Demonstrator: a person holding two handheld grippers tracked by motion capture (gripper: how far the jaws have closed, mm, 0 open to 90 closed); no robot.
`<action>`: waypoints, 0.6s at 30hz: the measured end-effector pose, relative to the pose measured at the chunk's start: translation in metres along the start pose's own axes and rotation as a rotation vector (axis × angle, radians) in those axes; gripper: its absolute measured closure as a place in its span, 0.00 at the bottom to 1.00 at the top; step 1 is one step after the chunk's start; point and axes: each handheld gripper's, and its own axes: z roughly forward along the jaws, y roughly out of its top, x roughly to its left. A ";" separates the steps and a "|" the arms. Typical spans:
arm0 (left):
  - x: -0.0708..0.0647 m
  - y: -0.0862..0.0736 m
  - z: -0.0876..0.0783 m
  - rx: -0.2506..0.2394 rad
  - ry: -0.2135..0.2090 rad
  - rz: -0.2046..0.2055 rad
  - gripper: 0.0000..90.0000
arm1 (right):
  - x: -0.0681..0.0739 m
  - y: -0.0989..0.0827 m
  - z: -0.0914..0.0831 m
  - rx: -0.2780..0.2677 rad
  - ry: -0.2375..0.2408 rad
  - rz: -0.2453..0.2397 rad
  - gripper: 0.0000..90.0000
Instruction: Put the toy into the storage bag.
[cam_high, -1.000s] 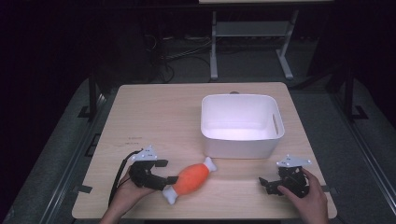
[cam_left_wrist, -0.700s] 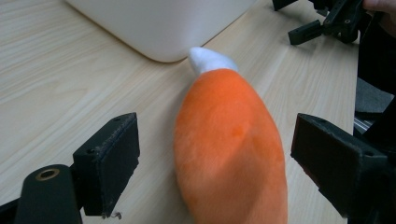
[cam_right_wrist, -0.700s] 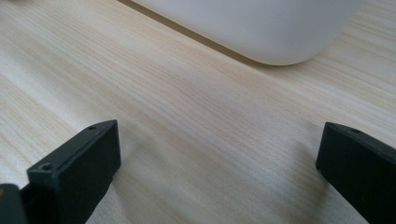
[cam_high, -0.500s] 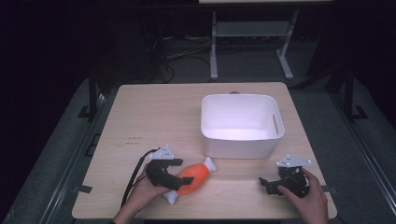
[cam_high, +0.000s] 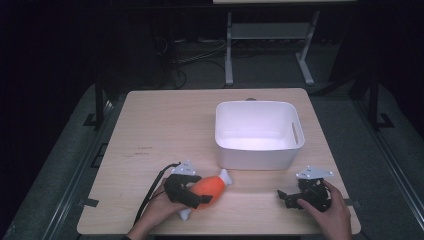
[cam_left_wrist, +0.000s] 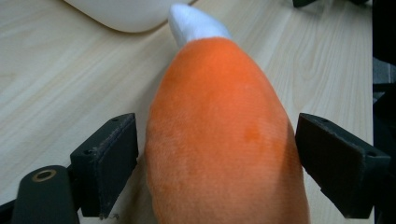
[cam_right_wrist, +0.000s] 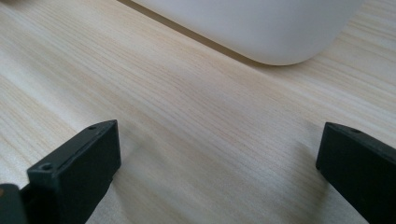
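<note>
**Left jaws around the plush toy, right gripper idle at the desk's front edge**

On my left side, near the front edge of the desk (cam_high: 150, 125) and left of its middle, my left gripper (cam_high: 192, 196) sits over the toy (cam_high: 210, 186). From the left gripper view I see the orange body of the toy (cam_left_wrist: 224, 135) lying between the two black jaws, which stand spread on either side of it: the left jaw looks to be just at the plush, the right one has a small gap. I cannot tell from here if either truly presses it. The toy rests on the wood, its white tip pointing towards the bin (cam_high: 259, 134).

The white bin stands right of the desk's centre, nearer the right edge, and its near wall is just beyond the toy's tip. Its rounded bottom corner shows in the right gripper view (cam_right_wrist: 261, 28).

Further right, near the front right corner, my right gripper (cam_high: 292, 199) lies low over bare wood, jaws wide apart with nothing between them.
</note>
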 end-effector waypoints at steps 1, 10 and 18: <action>0.000 0.000 0.001 0.010 -0.002 0.007 0.15 | 0.000 0.000 0.000 0.000 0.000 0.000 0.00; -0.004 -0.002 0.007 0.057 -0.002 0.038 0.17 | 0.000 0.000 0.000 0.000 0.000 0.000 0.00; -0.005 -0.001 0.007 0.056 -0.015 0.045 0.24 | 0.000 0.000 0.000 0.000 0.000 0.000 0.00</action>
